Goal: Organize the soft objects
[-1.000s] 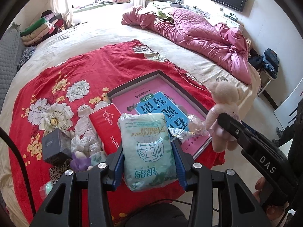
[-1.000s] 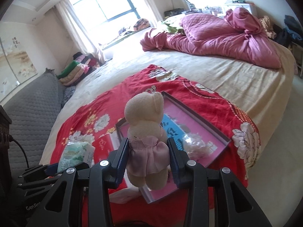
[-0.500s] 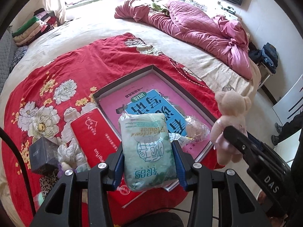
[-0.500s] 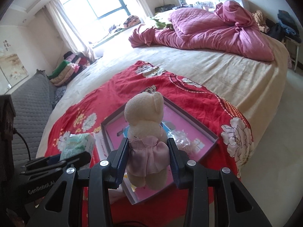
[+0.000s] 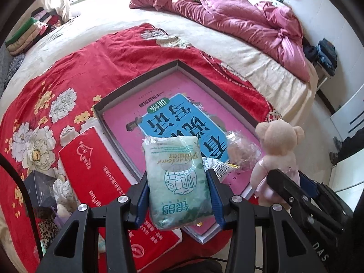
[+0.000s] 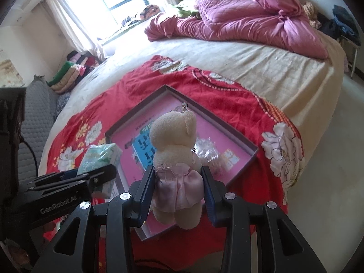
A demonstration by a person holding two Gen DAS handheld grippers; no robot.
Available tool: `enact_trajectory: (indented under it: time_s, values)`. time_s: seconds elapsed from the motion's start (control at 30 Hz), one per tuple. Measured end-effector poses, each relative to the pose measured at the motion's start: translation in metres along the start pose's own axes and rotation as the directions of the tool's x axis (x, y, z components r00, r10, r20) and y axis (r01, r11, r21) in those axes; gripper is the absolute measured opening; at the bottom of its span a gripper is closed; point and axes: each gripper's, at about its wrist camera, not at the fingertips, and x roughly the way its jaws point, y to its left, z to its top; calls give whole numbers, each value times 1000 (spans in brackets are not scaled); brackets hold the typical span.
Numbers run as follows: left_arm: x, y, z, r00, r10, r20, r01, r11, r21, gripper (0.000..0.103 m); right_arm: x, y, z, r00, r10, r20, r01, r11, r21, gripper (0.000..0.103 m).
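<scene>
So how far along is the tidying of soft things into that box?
Done: a clear-wrapped bundle already lies in the pink box. In hand: the left gripper holds a green tissue pack, the right gripper a teddy bear, both above the box. Left: a small plush beside the red packet.

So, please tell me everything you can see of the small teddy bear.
The bear is a small cream plush toy with round ears and a shiny pale pink dress. A little metal charm sits at the top of its head. It stands upright with its back to the right wrist camera, clamped at the dress by the right claw, whose blue pads press both sides. It hangs in the air over the near corner of the box, touching nothing else.
</scene>
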Motion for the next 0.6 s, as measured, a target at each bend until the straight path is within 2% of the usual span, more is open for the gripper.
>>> enact_trajectory:
  time_s: [0.43, 0.6]
  values:
    - [45, 0, 17, 996, 4, -90, -4, 1000, -1, 46, 19, -2, -9, 998, 14, -53, -14, 1000, -3, 41]
    - [55, 3, 19, 995, 22, -102, -22, 1000, -7, 46, 27, -2, -13, 996, 15, -84, -16, 1000, -8, 41]
